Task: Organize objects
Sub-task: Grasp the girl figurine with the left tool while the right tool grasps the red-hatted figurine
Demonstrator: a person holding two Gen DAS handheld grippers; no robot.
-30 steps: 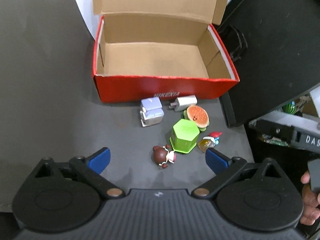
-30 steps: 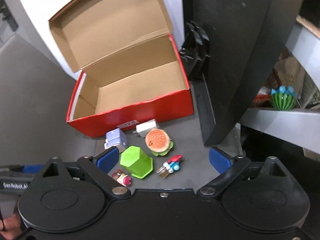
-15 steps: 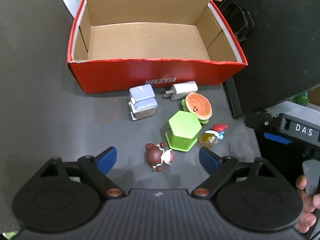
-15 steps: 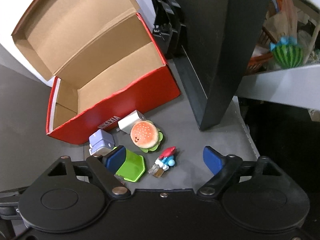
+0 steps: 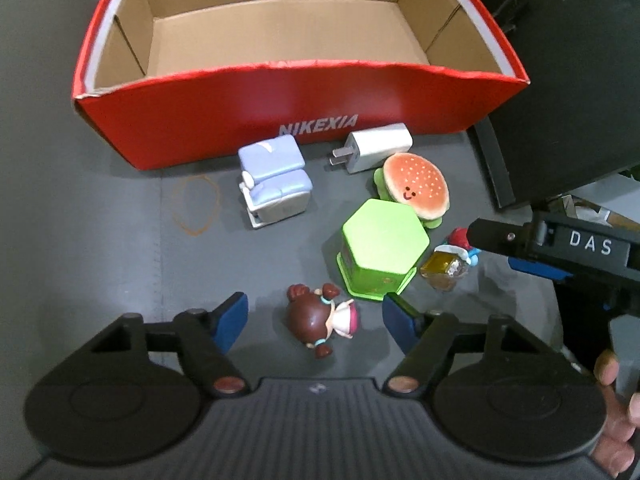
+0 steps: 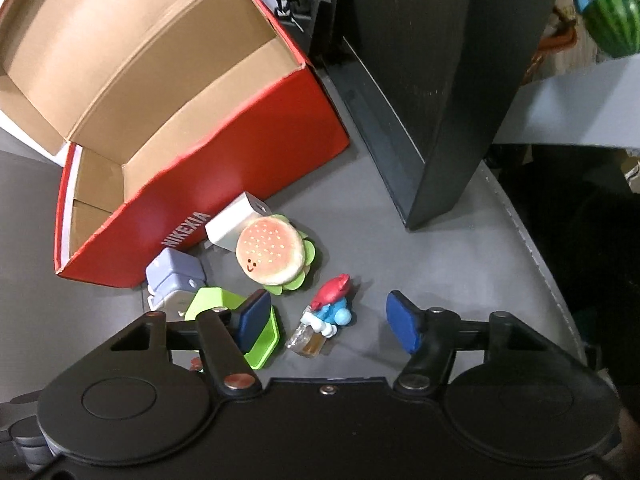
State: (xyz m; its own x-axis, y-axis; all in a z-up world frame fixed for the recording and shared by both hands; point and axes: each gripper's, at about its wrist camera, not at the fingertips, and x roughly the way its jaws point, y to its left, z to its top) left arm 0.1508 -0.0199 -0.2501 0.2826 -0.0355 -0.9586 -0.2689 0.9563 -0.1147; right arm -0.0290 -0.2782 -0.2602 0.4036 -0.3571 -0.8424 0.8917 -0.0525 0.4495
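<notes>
An open, empty red shoe box (image 5: 304, 96) (image 6: 240, 160) stands on the grey table. In front of it lie a white charger (image 5: 378, 147) (image 6: 234, 224), a burger toy (image 5: 416, 188) (image 6: 270, 255), a lilac toy armchair (image 5: 276, 182) (image 6: 176, 280), a green hexagonal box (image 5: 380, 248) (image 6: 264, 340), a brown-haired doll (image 5: 320, 322) and a blue-and-red figure with a small amber bottle (image 5: 448, 266) (image 6: 326, 320). My left gripper (image 5: 314, 320) is open with the doll between its fingers. My right gripper (image 6: 328, 318) is open around the blue-and-red figure.
A black panel (image 6: 420, 80) stands right of the box. A shelf with a watermelon toy (image 6: 608, 16) is at the far right. The table's right edge (image 6: 540, 248) is near the right gripper. An orange scribble (image 5: 196, 208) marks the table.
Both grippers have moved down and forward toward the toys. The doll now lies between the left fingers and the blue-and-red figure between the right fingers. Both stay open.
</notes>
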